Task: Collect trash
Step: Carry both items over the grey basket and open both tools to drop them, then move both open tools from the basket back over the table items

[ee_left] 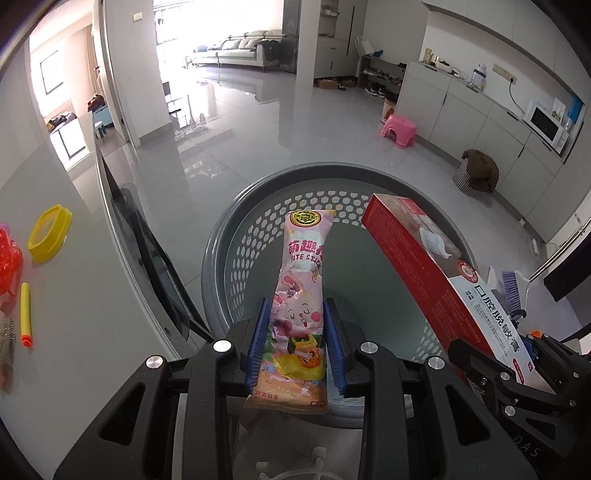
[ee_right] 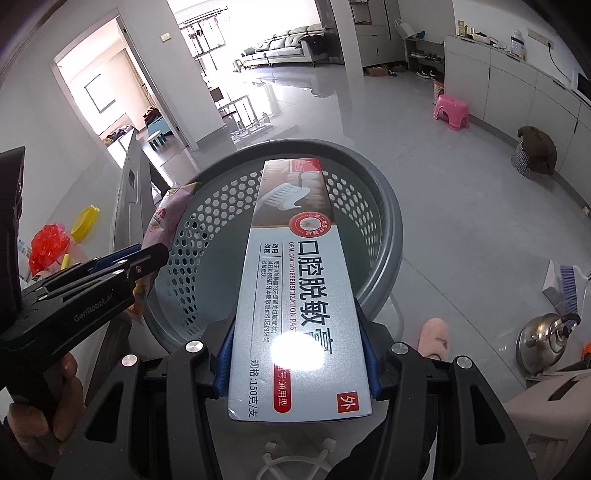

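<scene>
While both tools clamp trash over grey basket (ee_left: 221,254), risks: long toothpaste box (ee_right: 295,288) in right tool (ee_right: 297,363) bridges 12 o'clock rim; candy wrapper (ee_left: 299,295) in left tool (ee_left: 297,343) flutters out.

Daylight floods in from the far windows (ee_left: 221,22) beyond the sofa, blown out to white in both views. The glossy floor (ee_left: 258,122) mirrors that light in long pale streaks. A round hot spot of glare sits on the box (ee_right: 295,354) in the right wrist view. Fisheye bending curves walls and doorways near the edges, and the corners fall to black. Focus is sharp throughout.
</scene>
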The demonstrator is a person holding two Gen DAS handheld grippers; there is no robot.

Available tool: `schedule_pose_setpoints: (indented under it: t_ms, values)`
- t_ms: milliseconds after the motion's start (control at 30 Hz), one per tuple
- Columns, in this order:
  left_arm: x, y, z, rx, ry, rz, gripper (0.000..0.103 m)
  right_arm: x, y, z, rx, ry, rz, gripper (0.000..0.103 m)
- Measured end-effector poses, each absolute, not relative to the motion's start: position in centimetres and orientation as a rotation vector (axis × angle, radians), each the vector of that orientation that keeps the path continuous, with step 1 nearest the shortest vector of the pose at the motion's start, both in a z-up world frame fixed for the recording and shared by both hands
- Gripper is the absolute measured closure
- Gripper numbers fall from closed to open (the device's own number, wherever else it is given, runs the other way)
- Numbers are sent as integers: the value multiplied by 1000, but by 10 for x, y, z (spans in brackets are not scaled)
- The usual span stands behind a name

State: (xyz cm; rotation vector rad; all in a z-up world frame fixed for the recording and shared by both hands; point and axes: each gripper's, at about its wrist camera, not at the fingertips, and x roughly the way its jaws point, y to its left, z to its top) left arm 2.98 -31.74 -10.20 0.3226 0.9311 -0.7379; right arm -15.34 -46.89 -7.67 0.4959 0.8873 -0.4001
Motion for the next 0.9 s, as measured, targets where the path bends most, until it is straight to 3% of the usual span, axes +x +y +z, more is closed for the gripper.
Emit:
schedule_pose_setpoints:
  t_ms: [333,500,900]
  values:
    - [31,-319,-101,323,955,-724,68,-150,-477,-82,497,875,-376,51]
    - [32,-319,-99,312,943,-711,50,-157,-477,-81,502,858,-369,49]
    - [28,-314,-97,302,934,-700,46,-163,-476,-73,518,818,-375,46]
